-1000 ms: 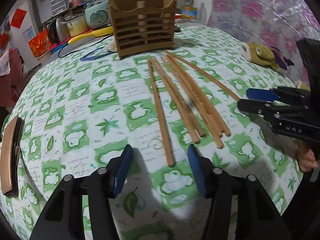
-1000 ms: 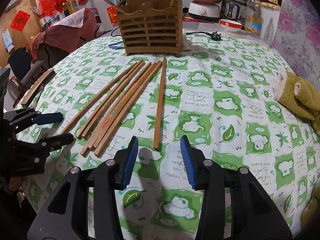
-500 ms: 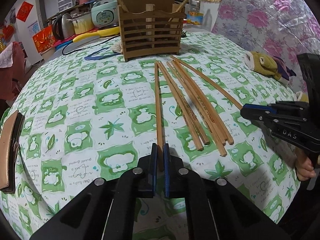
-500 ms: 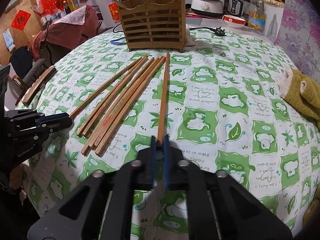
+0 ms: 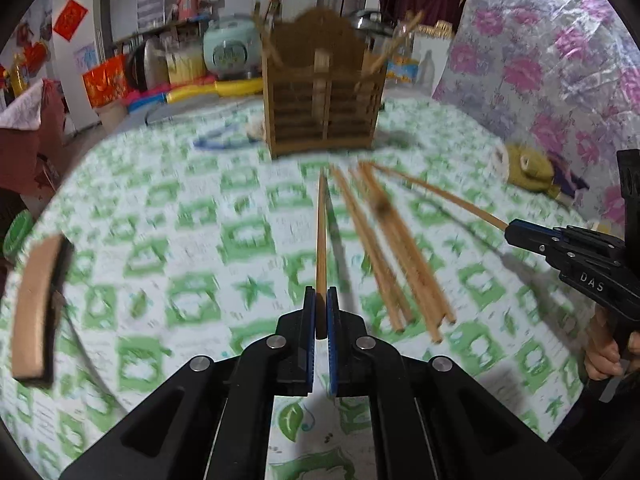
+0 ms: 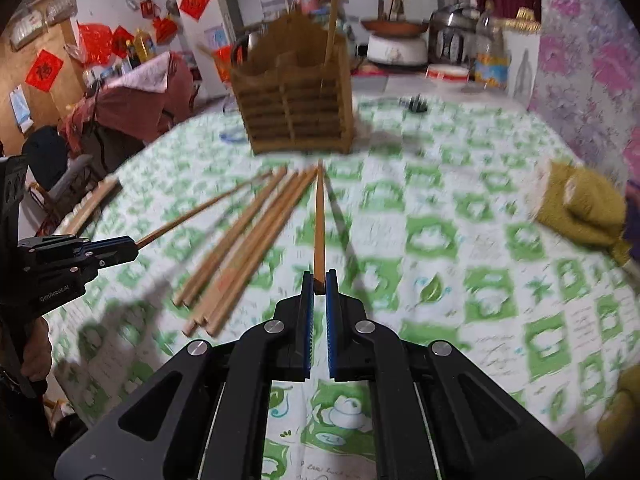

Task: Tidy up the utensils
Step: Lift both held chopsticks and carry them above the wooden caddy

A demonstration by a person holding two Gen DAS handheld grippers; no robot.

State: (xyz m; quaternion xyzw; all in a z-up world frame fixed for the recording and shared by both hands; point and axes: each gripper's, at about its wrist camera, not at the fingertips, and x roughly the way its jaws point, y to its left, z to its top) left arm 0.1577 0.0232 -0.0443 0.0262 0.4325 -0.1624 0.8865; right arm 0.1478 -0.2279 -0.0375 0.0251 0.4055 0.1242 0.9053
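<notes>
My left gripper (image 5: 320, 298) is shut on the near end of a wooden chopstick (image 5: 321, 232), which points toward the brown slatted utensil holder (image 5: 324, 96) and hangs above the cloth. My right gripper (image 6: 319, 280) is shut on another chopstick (image 6: 319, 220), also raised and aimed at the holder (image 6: 296, 108). Each view shows the other gripper at its edge, pinching its stick: the right gripper (image 5: 514, 234) and the left gripper (image 6: 130, 246). Several loose chopsticks (image 5: 400, 260) (image 6: 248, 248) lie in a bundle on the tablecloth. A few sticks stand in the holder.
The round table has a green-and-white patterned cloth (image 5: 192, 240). An olive plush toy (image 6: 580, 208) lies at the right. A tan strap (image 5: 32, 304) rests on the left edge. A blue cord (image 5: 224, 140) and a black plug (image 6: 416, 104) sit near the holder; kitchen appliances stand behind.
Both grippers went from open to shut, each closing on one chopstick's near end. Both have since risen, lifting their sticks off the cloth; the bundle stays put.
</notes>
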